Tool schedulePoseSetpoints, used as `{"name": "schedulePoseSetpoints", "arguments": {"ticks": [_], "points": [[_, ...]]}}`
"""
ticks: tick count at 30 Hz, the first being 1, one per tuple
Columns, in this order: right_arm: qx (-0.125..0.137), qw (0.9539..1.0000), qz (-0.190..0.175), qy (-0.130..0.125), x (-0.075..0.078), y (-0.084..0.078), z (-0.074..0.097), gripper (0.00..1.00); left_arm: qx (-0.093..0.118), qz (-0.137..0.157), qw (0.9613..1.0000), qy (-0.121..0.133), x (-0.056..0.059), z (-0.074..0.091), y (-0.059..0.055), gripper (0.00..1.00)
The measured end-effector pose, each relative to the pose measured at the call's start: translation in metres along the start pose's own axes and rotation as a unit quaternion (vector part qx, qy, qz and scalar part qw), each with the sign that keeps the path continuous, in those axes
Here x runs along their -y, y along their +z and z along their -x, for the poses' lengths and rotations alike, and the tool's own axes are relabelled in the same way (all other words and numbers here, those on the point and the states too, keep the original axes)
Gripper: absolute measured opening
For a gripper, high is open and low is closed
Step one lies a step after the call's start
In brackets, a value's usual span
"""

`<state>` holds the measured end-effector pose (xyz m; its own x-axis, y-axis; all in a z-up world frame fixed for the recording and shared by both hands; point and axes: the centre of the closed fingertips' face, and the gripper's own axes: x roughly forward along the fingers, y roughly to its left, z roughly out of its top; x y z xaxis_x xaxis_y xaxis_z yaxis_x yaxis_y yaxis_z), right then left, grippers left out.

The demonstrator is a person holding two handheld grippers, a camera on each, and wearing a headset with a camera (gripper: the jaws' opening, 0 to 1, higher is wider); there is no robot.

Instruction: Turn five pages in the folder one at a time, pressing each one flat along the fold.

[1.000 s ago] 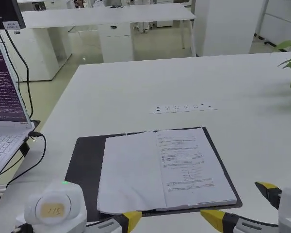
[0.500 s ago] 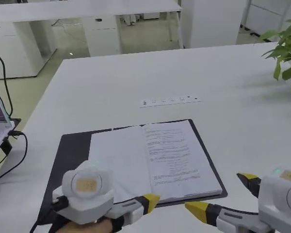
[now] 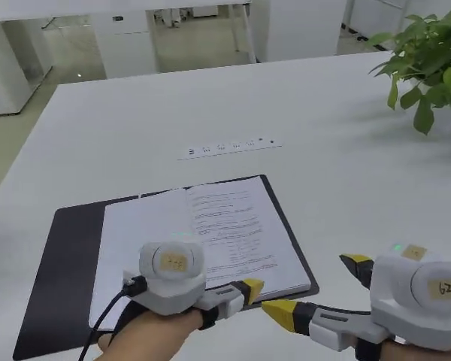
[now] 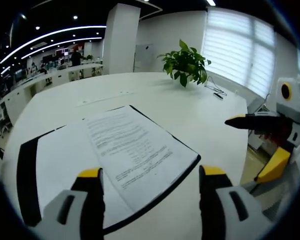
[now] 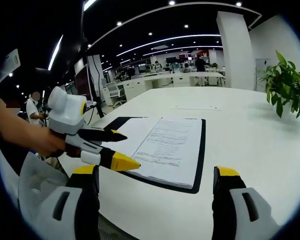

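left gripper (image 4: 150,172): jaws wide apart, empty, at the near edge of the folder (image 3: 60,263), which lies open flat on the table (image 3: 135,120). fold (image 3: 194,233) runs away from the person. printed page (image 3: 237,226) lies right of it, free edge nearest the right gripper (image 3: 314,284), likewise spread wide, empty.

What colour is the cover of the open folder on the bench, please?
The folder cover is black, clearest in the head view, left of the white pages.
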<state>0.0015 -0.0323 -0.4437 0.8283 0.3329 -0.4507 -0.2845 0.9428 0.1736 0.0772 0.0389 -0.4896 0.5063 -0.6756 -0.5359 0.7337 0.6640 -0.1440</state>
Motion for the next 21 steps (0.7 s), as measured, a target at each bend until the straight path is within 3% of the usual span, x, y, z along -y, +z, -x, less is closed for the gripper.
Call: {"name": "schedulePoseSetpoints", "arguments": {"ticks": [9, 15, 21], "points": [[0.003, 0.9999, -0.013, 0.003, 0.014, -0.003, -0.006, 0.93, 0.014, -0.010, 0.9998, -0.002, 0.010, -0.038, 0.001, 0.74], [0.003, 0.9997, -0.022, 0.008, 0.018, -0.007, -0.012, 0.93, 0.017, -0.025, 0.9995, 0.000, 0.014, -0.062, -0.004, 0.70], [0.001, 0.9994, -0.034, 0.008, 0.023, -0.010, -0.016, 0.92, 0.023, -0.034, 0.9991, 0.015, 0.013, -0.073, -0.006, 0.65]]}}
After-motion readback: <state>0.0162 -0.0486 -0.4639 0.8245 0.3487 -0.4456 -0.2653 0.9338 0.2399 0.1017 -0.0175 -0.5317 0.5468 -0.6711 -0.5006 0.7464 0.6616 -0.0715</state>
